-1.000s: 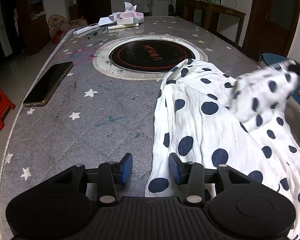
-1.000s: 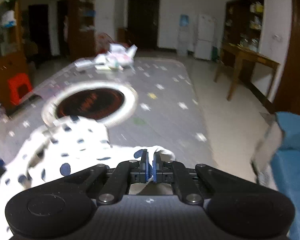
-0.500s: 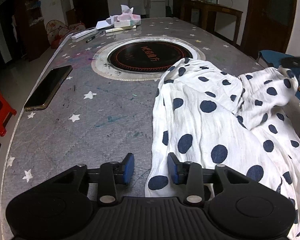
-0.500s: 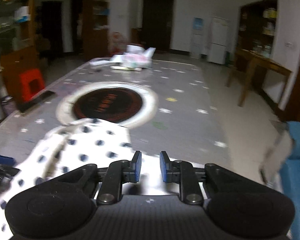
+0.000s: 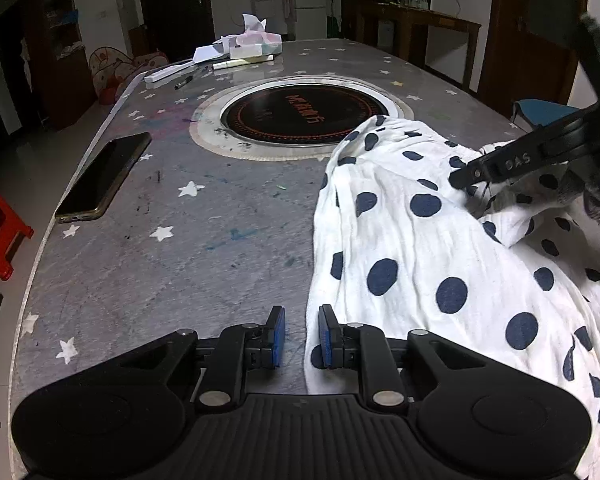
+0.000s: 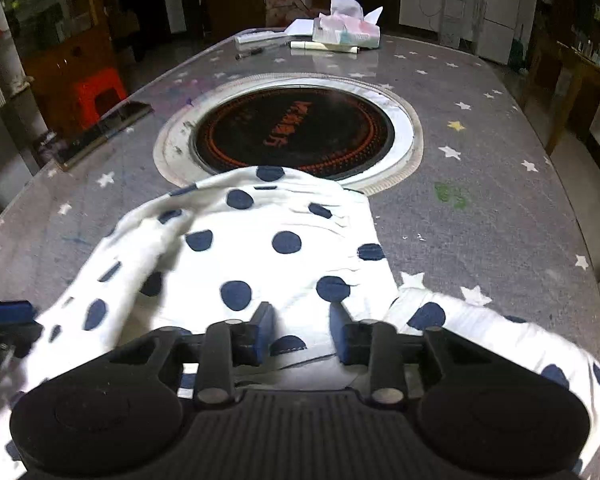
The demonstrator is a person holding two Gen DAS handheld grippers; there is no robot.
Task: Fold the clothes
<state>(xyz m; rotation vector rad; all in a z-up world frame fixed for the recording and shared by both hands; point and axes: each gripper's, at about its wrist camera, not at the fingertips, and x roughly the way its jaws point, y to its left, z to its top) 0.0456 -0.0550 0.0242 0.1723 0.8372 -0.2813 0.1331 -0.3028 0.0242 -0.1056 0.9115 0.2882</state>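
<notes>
On the table, right gripper released the garment, fingers opening; left gripper fingers narrowing, empty.

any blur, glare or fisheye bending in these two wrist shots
Left wrist view: sharp, dim room, table edges bowed by the fisheye. Right wrist view: polka-dot cloth smeared by motion at its left side, overexposed near the right gripper, faint sheen on the far tabletop.

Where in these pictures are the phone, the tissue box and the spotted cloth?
phone [image 5: 104,176], left wrist view, middle of its dark screen.
tissue box [image 6: 346,34], right wrist view, its front side.
spotted cloth [image 5: 412,264], left wrist view, flat white middle.
</notes>
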